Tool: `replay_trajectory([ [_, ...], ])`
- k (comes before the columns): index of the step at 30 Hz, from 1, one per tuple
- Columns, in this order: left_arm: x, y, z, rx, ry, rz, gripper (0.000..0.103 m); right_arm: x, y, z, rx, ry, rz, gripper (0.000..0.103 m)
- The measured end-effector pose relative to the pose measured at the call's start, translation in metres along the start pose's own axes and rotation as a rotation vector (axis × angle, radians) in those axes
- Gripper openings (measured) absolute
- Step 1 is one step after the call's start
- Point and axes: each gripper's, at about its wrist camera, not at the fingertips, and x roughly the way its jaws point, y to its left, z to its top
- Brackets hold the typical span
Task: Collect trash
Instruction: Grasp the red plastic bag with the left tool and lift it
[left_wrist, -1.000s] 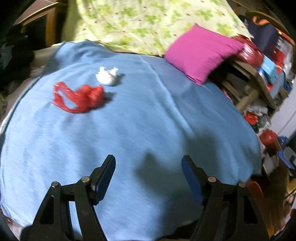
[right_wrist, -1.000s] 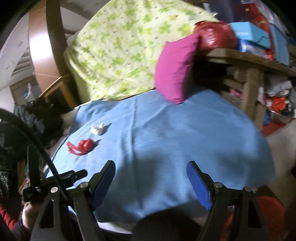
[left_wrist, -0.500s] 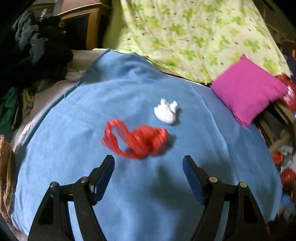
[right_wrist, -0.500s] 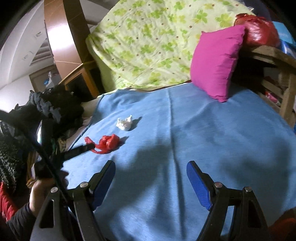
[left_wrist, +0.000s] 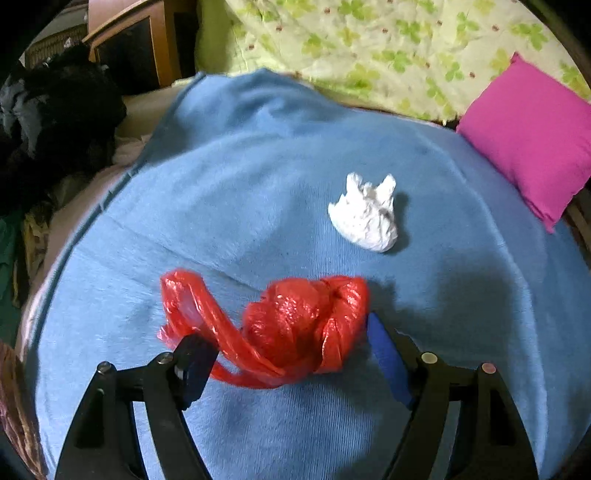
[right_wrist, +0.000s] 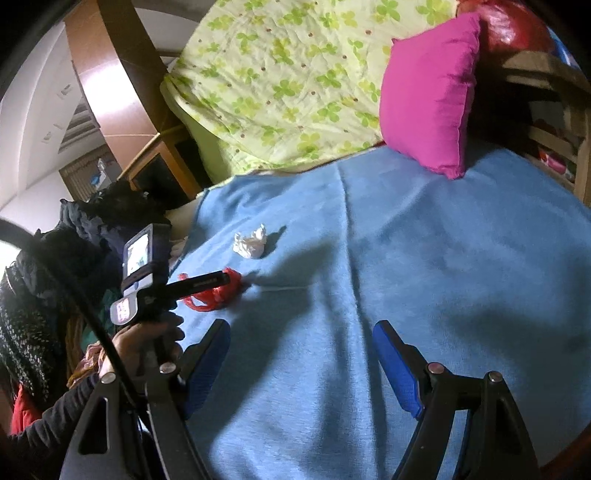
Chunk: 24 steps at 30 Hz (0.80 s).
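Note:
A crumpled red plastic bag lies on the blue blanket. My left gripper is open, its fingers on either side of the bag's near part, low over the blanket. A crumpled white paper ball lies just beyond the bag. In the right wrist view the red bag and the paper ball lie at the left, with the left gripper over the bag. My right gripper is open and empty above the blanket, well right of the trash.
A magenta pillow rests at the blanket's far right, against a green flowered quilt. Dark clothes are piled off the bed's left edge. A wooden shelf with a red bag stands at the far right.
My left gripper has moved forward and down to the red bag, which now sits between its open fingers. My right gripper has swung left and closer over the blanket.

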Motion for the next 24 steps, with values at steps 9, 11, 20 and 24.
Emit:
replay_trajectory([
  [9,0.012,0.024,-0.003,-0.132,-0.010,-0.096,0.064,0.016,0.006,0.014,-0.052,0.026,-0.049,0.082],
  [11,0.004,0.031,-0.005,-0.163,-0.041,-0.097,0.064,0.028,0.015,0.021,-0.083,0.042,-0.051,0.082],
  [20,-0.023,0.071,0.009,-0.276,-0.148,-0.048,0.063,0.121,0.055,0.061,-0.097,0.171,0.006,0.082],
  [24,-0.019,0.091,0.011,-0.341,-0.126,-0.039,0.063,0.168,0.073,0.078,-0.103,0.210,-0.003,0.082],
])
